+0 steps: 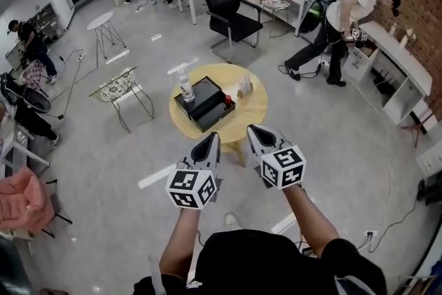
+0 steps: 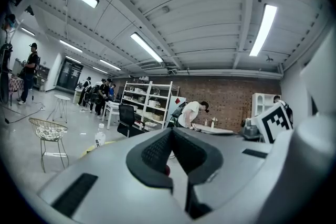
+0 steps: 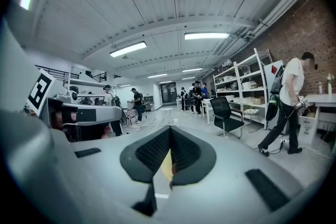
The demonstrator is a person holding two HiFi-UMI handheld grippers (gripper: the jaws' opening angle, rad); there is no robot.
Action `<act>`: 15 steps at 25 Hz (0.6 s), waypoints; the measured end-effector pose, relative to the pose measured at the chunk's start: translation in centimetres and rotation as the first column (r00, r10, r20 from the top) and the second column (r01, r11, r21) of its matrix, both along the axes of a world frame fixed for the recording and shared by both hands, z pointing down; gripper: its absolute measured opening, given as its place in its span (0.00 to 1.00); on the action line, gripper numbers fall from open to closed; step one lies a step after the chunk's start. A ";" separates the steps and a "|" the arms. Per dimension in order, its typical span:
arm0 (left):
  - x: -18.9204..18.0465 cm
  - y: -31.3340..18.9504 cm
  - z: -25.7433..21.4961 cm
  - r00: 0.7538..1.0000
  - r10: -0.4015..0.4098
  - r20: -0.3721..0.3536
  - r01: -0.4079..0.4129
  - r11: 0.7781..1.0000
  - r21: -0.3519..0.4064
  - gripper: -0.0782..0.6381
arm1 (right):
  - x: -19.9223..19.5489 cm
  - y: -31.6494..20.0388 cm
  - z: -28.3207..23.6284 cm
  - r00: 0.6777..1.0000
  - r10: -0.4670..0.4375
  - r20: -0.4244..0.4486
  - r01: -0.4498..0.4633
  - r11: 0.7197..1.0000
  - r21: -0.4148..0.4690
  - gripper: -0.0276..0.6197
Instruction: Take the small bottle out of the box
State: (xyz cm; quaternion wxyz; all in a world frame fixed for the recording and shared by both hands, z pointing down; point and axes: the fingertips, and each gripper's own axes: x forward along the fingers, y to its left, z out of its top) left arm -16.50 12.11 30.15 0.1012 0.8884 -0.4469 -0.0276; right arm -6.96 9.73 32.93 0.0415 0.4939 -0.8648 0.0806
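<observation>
Your left gripper (image 2: pixel 170 136) has its dark ribbed fingers (image 2: pixel 155 153) pressed together at the tips with nothing held between them. Your right gripper (image 3: pixel 169 136) is the same, fingers closed and empty. In the head view both grippers are held out side by side over the grey floor (image 1: pixel 331 141), near the round yellow wooden counter (image 1: pixel 254 112) but short of its edge. A black box (image 1: pixel 213 114) sits on that counter. The clear plastic bottle with a white label (image 1: pixel 185 88) stands upright at the box's left corner; you cannot tell whether it stands inside or just beside. A small red object (image 1: pixel 228 100) shows at the box's right edge.
</observation>
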 end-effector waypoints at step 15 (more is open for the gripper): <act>-7.4 -16.4 1.9 1.000 0.030 -0.007 -0.030 0.999 -0.032 0.12 | -6.7 -16.0 1.5 0.999 0.041 -0.017 -0.041 0.999 -0.025 0.05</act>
